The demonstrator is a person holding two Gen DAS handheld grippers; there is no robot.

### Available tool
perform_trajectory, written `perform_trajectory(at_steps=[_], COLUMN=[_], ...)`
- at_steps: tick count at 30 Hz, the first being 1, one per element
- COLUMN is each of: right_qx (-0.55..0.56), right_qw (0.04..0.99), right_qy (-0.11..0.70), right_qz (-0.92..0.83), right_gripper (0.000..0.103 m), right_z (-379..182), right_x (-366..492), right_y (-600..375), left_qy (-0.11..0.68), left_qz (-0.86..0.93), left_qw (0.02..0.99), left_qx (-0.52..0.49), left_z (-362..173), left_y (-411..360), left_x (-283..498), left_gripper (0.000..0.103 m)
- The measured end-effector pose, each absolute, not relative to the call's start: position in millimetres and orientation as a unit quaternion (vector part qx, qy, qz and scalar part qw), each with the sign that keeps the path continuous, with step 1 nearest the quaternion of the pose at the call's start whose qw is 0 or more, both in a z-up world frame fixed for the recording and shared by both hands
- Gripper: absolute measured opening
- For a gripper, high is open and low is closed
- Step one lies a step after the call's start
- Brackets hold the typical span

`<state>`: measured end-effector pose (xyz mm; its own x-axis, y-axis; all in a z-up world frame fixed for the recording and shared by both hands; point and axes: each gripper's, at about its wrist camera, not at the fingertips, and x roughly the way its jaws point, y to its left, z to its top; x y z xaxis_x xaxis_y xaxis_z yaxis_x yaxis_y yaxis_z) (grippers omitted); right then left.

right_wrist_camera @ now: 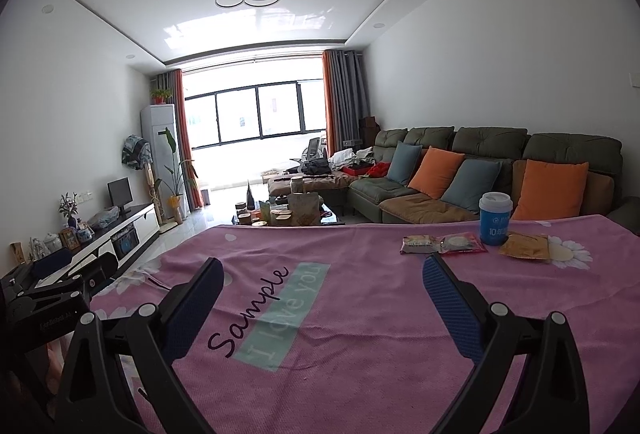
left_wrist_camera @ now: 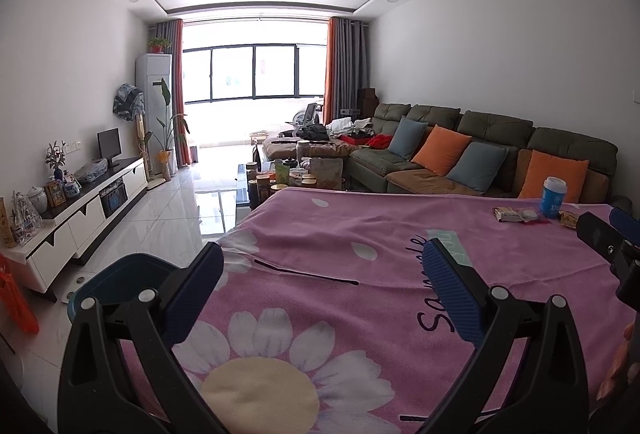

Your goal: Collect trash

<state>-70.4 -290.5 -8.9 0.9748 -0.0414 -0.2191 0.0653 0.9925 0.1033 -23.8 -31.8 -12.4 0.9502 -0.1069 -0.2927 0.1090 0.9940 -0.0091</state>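
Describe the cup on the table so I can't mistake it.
On the pink flowered tablecloth, look to the far right edge near the sofa. The blue paper cup stands upright among flat snack wrappers, the only tall item, with a white lid.

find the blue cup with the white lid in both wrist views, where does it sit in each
Left wrist view: the blue cup stands far right, at the far edge of the pink blanket, in front of an orange cushion.
Right wrist view: the cup is right of centre, upright, just behind the snack wrappers.
Shared landmark: the same orange cushion right behind the cup.
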Motion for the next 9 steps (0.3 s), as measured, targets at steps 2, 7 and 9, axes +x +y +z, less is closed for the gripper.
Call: perform_trajectory(at_steps=[2, 7, 9], right_qx=[0.057, 0.065, 0.061], right_qw=[0.991, 0.988, 0.986], right_qy=[0.115, 0.134, 0.145], right_qz=[-0.032, -0.043, -0.047], right_gripper=[0.096, 0.096, 0.096], right_z=[-11.2, -15.9, -16.2], right_x=[-69.1, -62.5, -59.2], right_y=[-294.6, -308.2, -314.3], left_qy=[0.17, 0.217, 0.243], left_qz=[-0.06, -0.076, -0.075], left_qw=[0.984, 0.973, 0.967], left_qx=[0.002, 0.0, 0.007], left_z=[-13.5, -17.7, -20.6], left_y=[-31.6, -30.2, -32.1], left_x=[-12.5, 19.6, 38.0], left_gripper=[0.098, 0.098, 0.098])
